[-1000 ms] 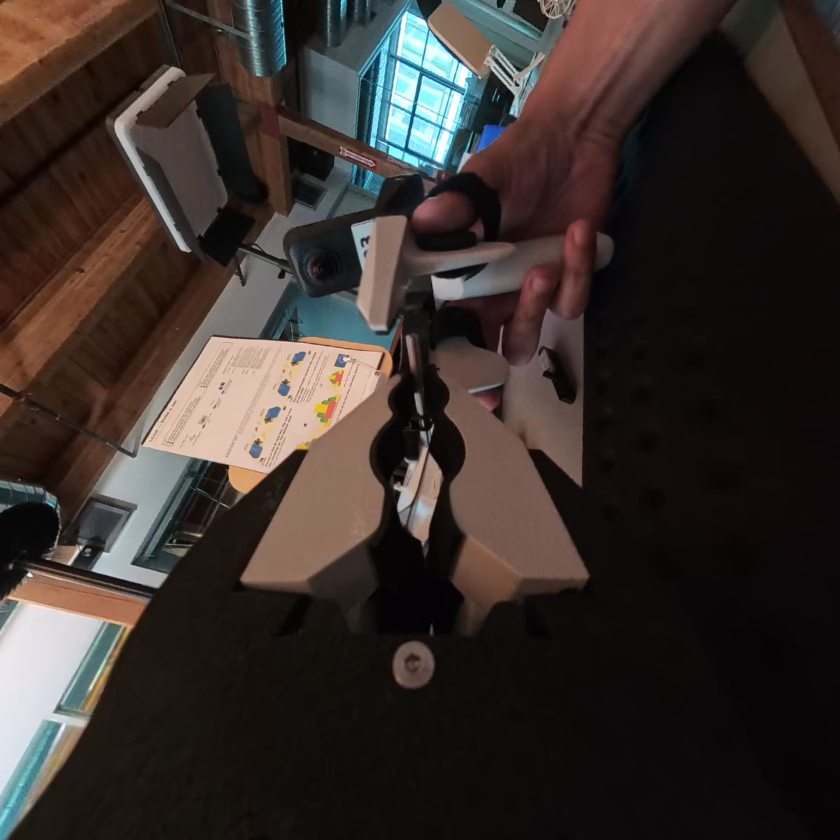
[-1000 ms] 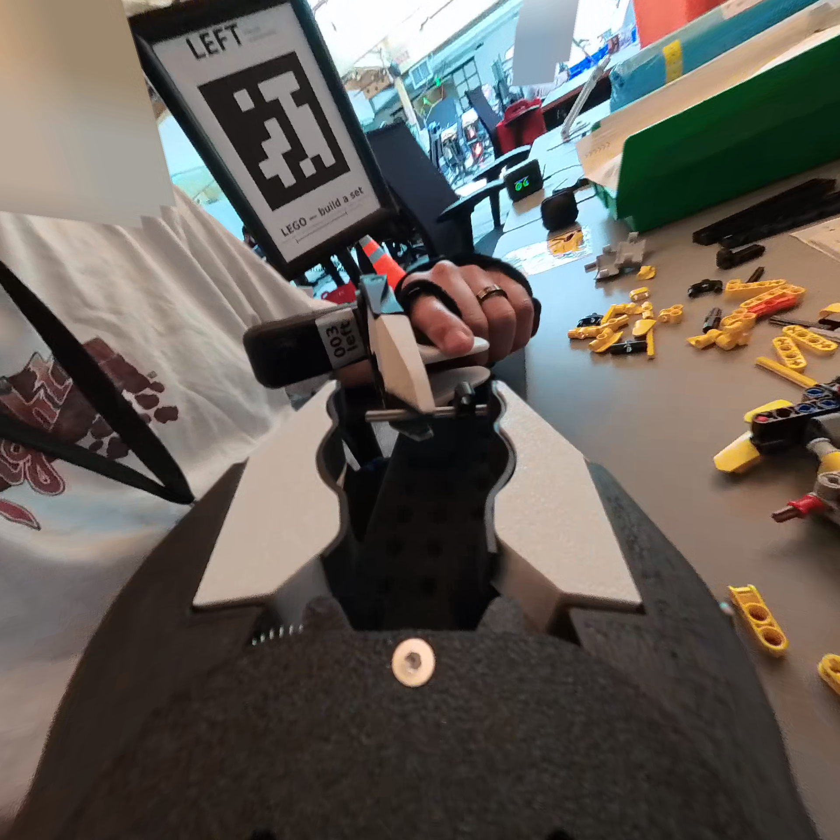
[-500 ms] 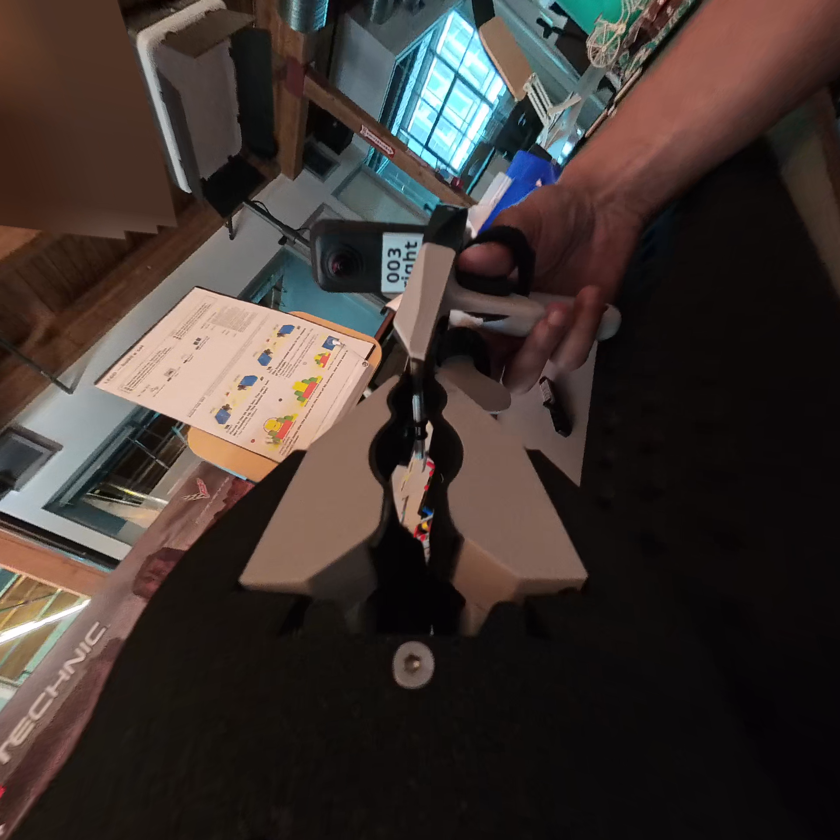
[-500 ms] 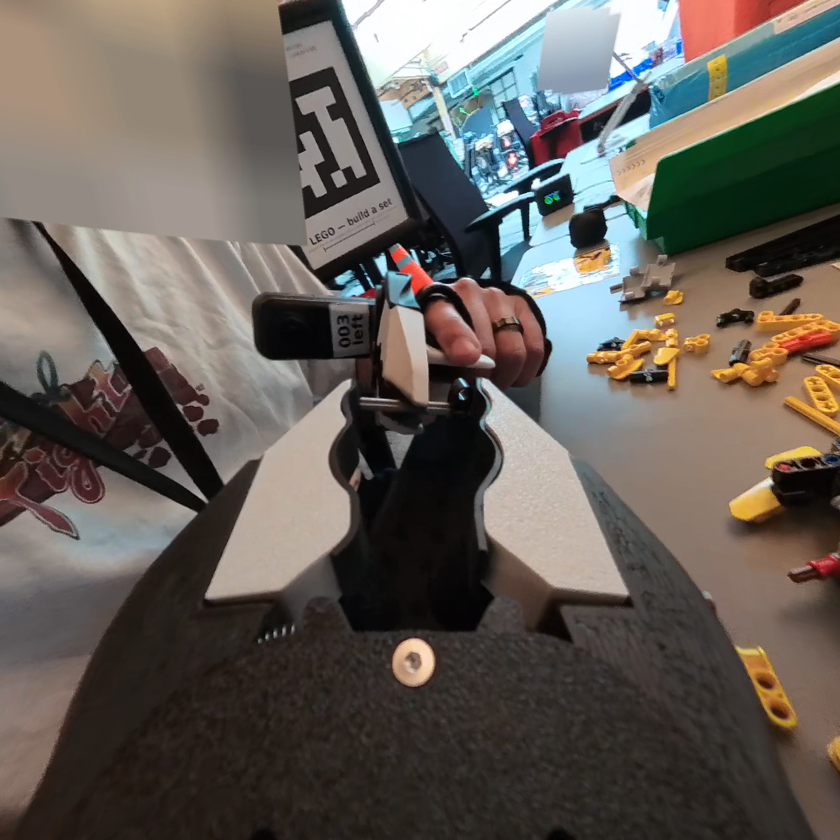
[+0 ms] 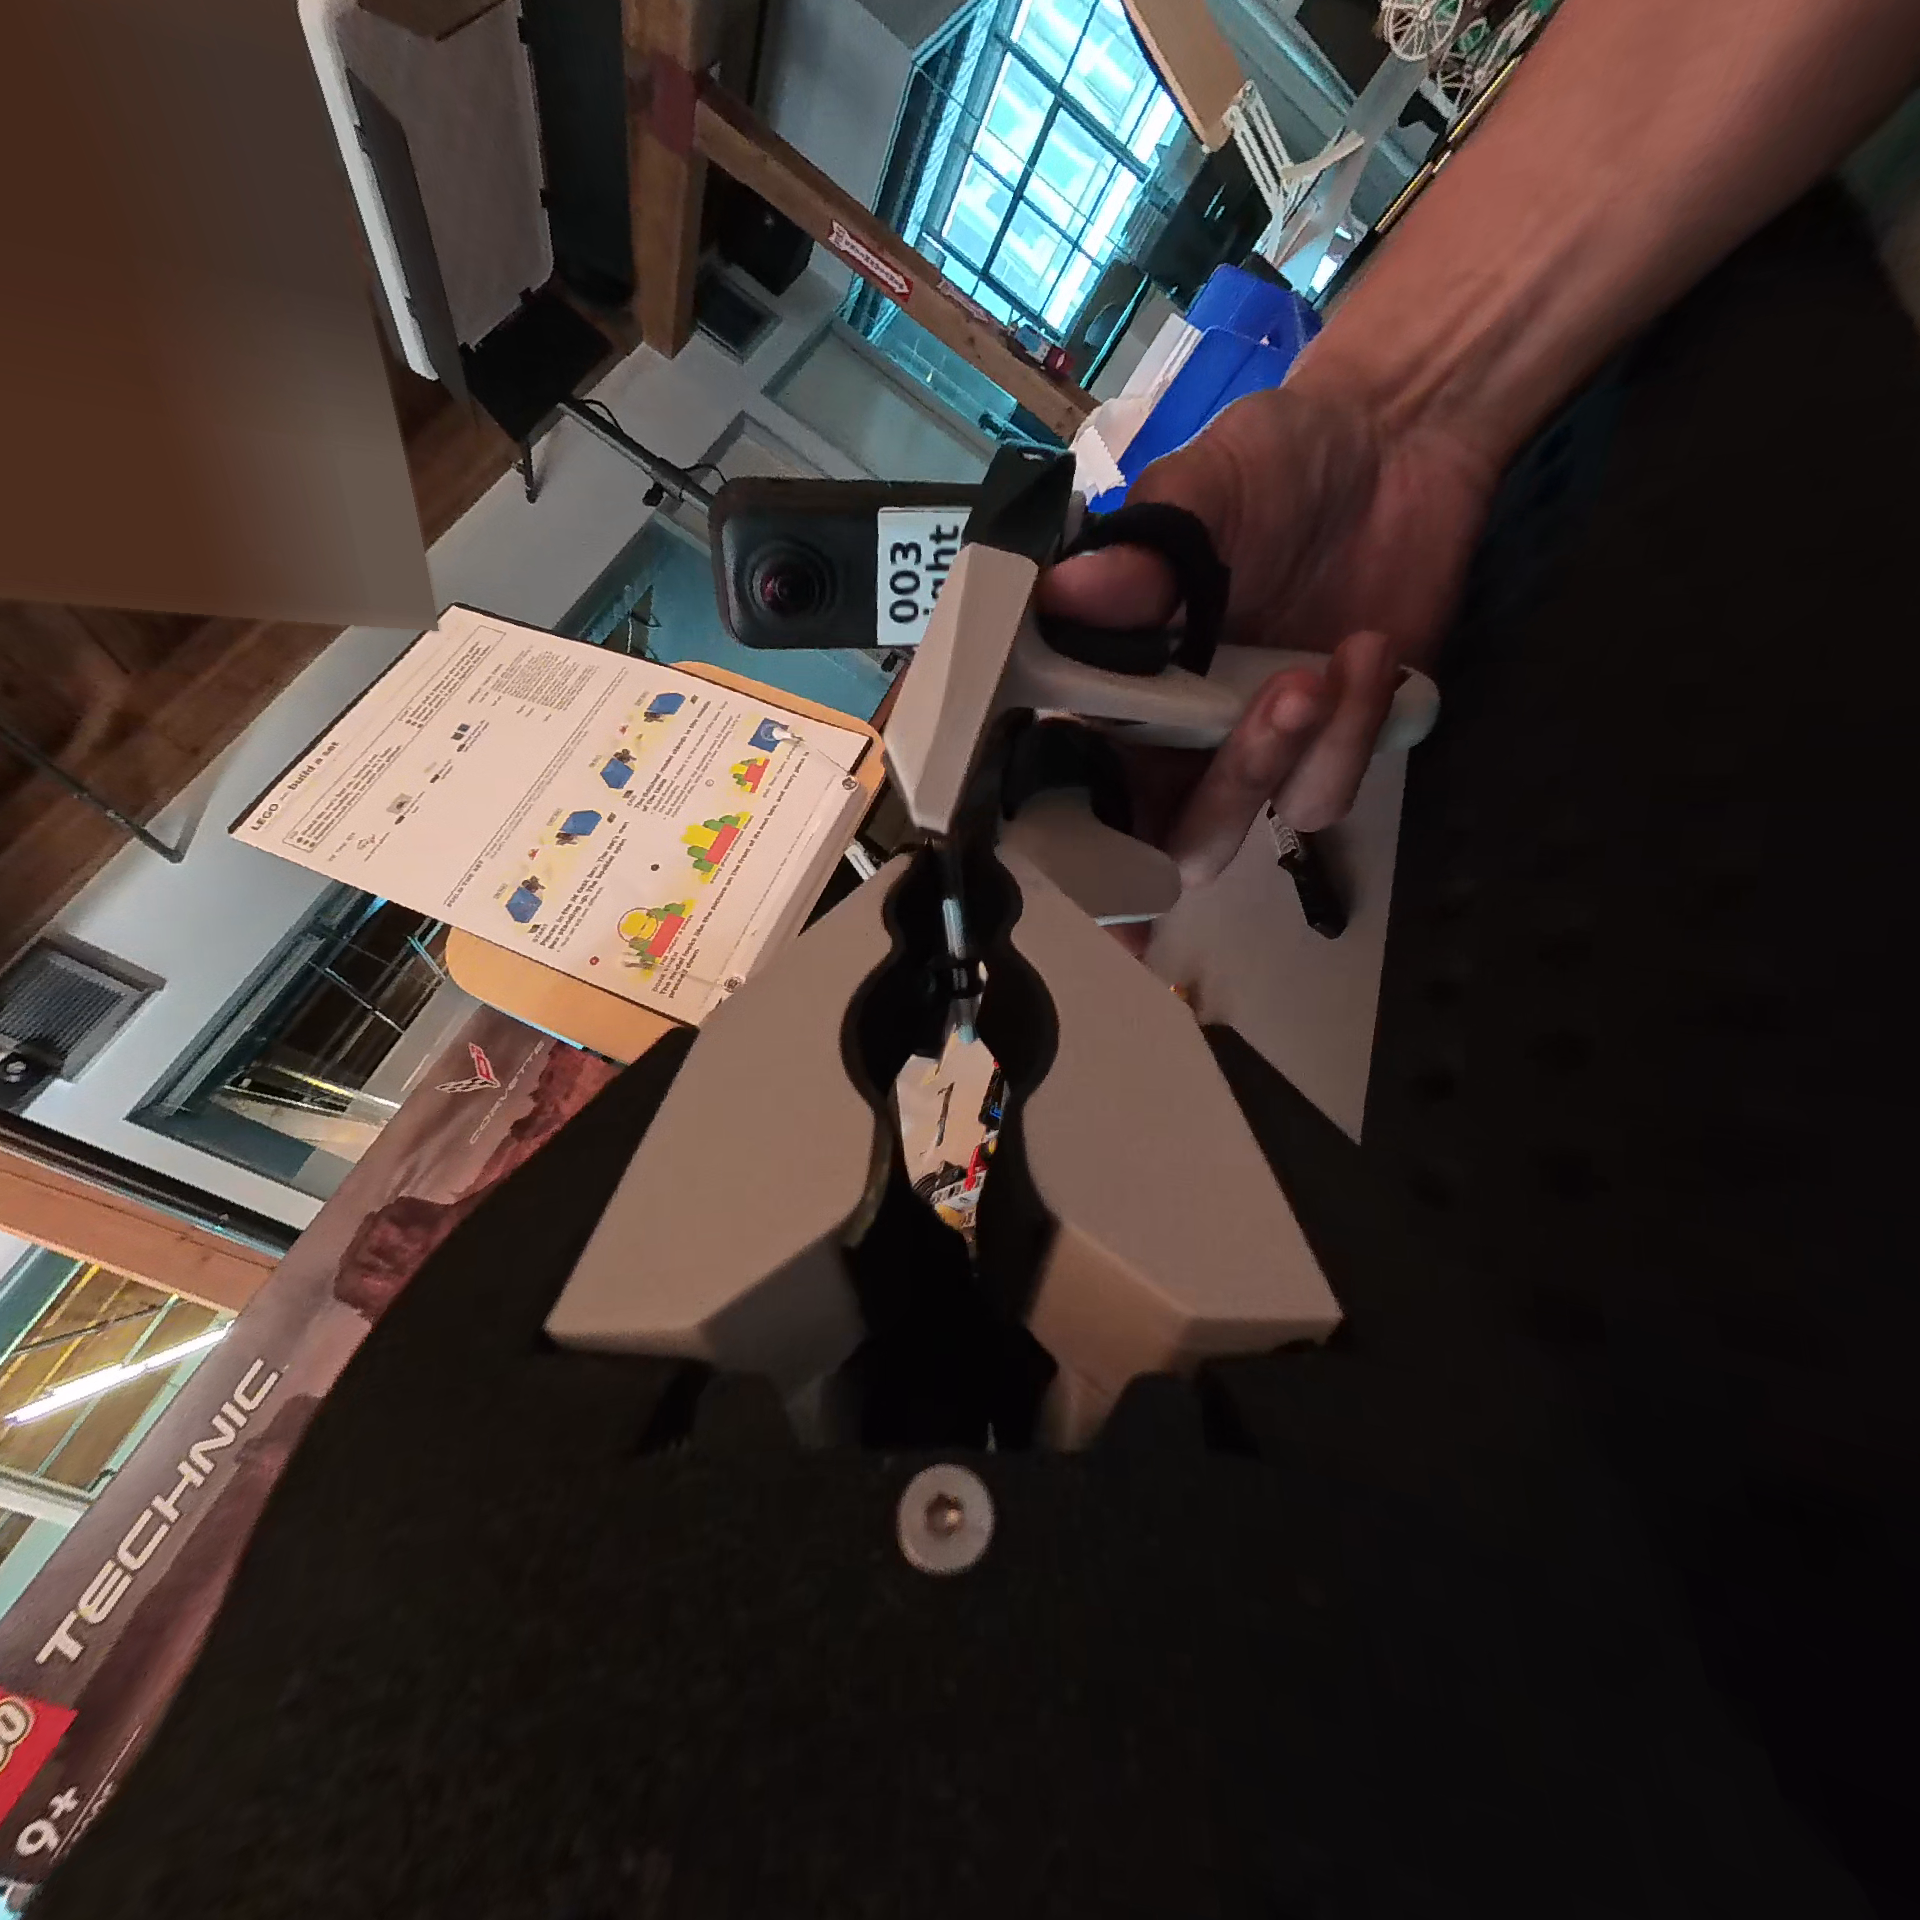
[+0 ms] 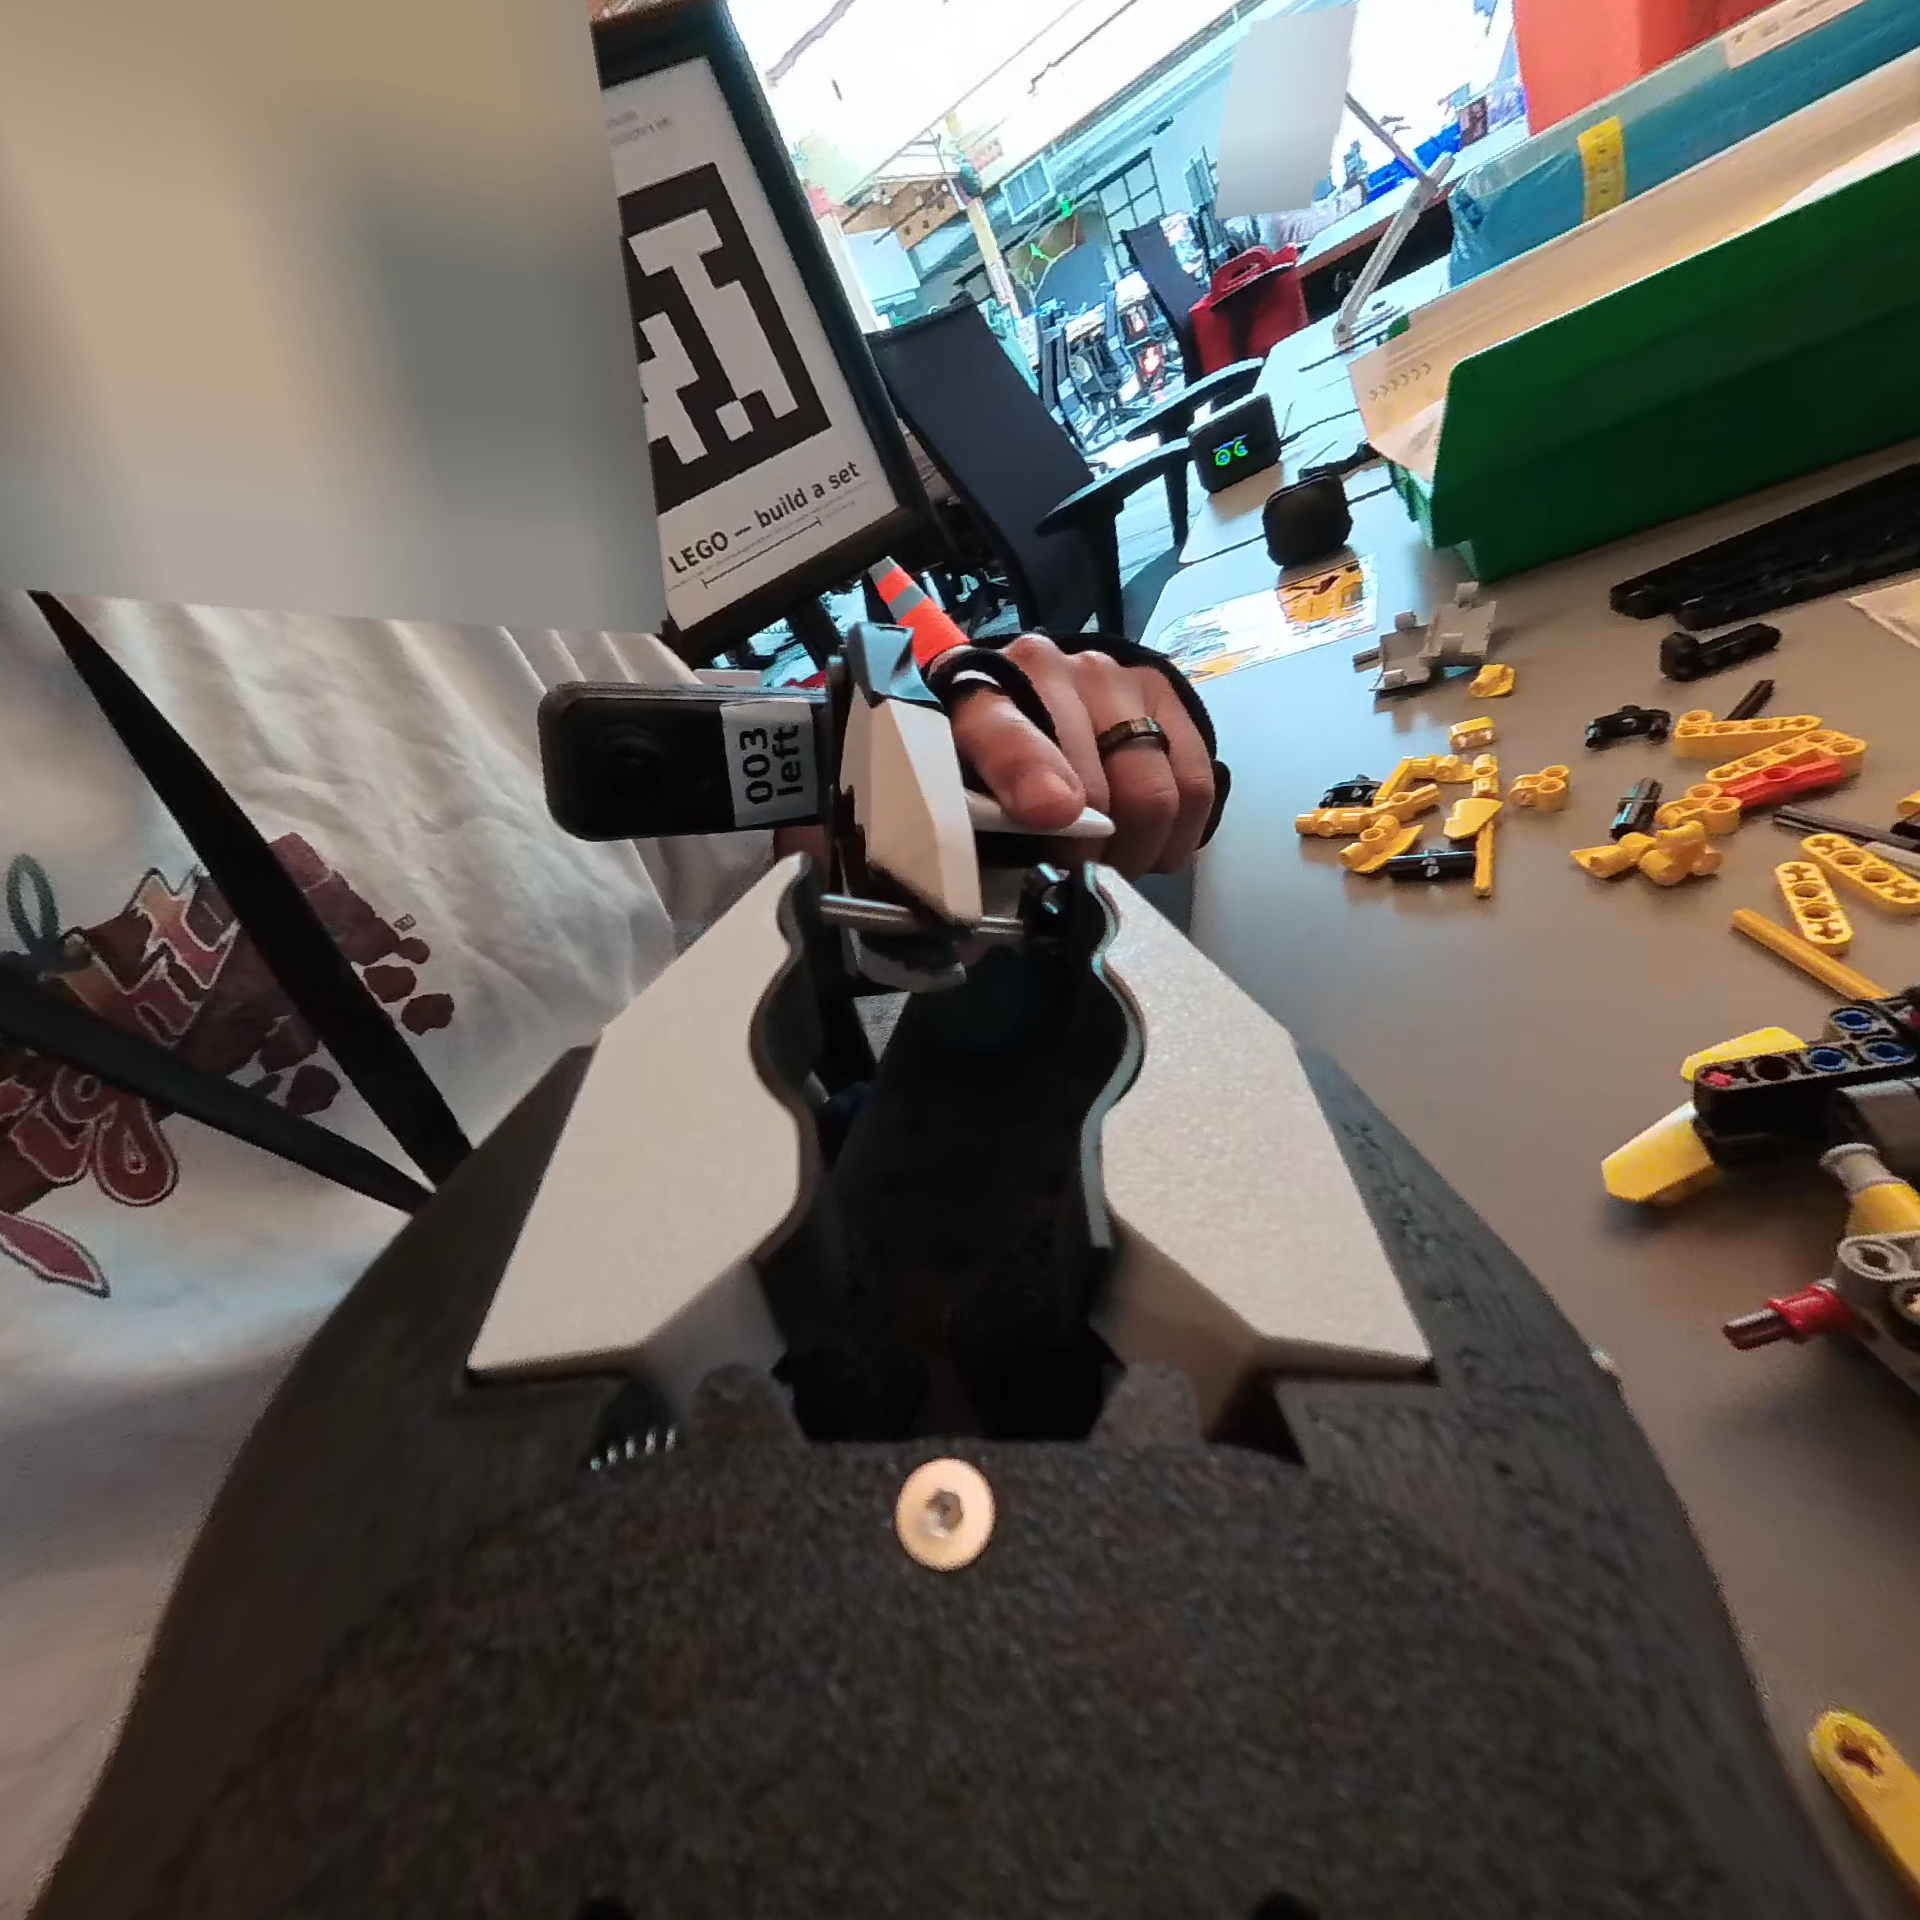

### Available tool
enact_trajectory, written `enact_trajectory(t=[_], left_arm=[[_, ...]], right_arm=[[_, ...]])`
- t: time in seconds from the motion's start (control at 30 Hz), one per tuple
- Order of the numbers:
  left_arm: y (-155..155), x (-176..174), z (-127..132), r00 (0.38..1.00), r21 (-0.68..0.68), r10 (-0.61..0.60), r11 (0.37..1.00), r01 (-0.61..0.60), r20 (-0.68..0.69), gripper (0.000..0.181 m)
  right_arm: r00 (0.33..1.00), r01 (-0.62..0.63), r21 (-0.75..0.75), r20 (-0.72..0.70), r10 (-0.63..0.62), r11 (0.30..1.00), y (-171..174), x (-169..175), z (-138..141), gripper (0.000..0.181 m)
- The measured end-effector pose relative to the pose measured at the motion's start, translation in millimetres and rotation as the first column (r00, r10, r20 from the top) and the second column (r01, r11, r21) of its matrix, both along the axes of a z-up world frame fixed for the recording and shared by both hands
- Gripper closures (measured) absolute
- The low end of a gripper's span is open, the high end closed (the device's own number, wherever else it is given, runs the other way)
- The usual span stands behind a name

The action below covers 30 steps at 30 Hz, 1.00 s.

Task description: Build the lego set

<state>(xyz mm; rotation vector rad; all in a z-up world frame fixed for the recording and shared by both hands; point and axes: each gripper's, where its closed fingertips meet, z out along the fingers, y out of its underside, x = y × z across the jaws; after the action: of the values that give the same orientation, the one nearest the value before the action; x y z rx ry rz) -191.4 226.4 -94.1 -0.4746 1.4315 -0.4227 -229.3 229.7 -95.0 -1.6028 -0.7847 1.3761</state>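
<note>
My left gripper (image 5: 951, 873) is shut on a thin grey axle (image 5: 954, 930) that crosses its narrow jaw gap and carries a small black bush (image 5: 961, 979). In the right wrist view the left gripper (image 6: 914, 961) shows edge-on, with the axle (image 6: 862, 914) sticking out on both sides and the black bush (image 6: 1049, 896) at its right end. My right gripper (image 6: 940, 894) straddles the axle lengthwise, one fingertip at each end, the right one against the bush. One of its fingers (image 5: 951, 707) shows in the left wrist view. Both are held in the air above the table.
Loose yellow and black pieces (image 6: 1455, 821) lie on the grey table (image 6: 1455, 1091), with a part-built model (image 6: 1818, 1091) at the right. A green box (image 6: 1662, 416) stands behind. A framed marker sign (image 6: 727, 343), an instruction sheet (image 5: 582, 800) and the set's box (image 5: 208, 1455) are nearby. The grippers are tip to tip, or close to it.
My right gripper's jaws have narrowed along the axle. Both grippers stayed together on the axle while turning, so the backgrounds have shifted.
</note>
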Motion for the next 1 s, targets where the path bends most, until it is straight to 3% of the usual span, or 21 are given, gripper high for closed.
enact_trajectory(t=[0.1, 0.47, 0.73, 1.0], left_arm=[[1.7, 0.2, -0.7, 1.0, 0.02, 0.007, 1.0, -0.007, -0.003, 0.179], [-8.7, -0.7, -5.0, 0.999, 0.241, 0.033, 0.97, -0.036, 0.016, 0.178], [-6.0, 0.5, -6.2, 0.999, 0.231, 0.038, 0.972, -0.04, 0.012, 0.178], [-9.5, 0.9, -6.7, 1.0, 0.241, 0.028, 0.97, -0.031, 0.013, 0.178]], right_arm=[[1.0, 0.02, 0.005, 0.007, -0.02, 1.0, 1.2, 0.1, -0.8, 0.135], [0.973, -0.23, -0.092, -0.058, 0.225, 0.969, -16.3, -3.9, -3.3, 0.133], [0.989, -0.149, 0.044, 0.031, 0.148, 0.988, -11.4, -2.9, -6.4, 0.134], [0.984, -0.173, 0.068, 0.049, 0.17, 0.983, -15.7, -2.8, -7.5, 0.135]])
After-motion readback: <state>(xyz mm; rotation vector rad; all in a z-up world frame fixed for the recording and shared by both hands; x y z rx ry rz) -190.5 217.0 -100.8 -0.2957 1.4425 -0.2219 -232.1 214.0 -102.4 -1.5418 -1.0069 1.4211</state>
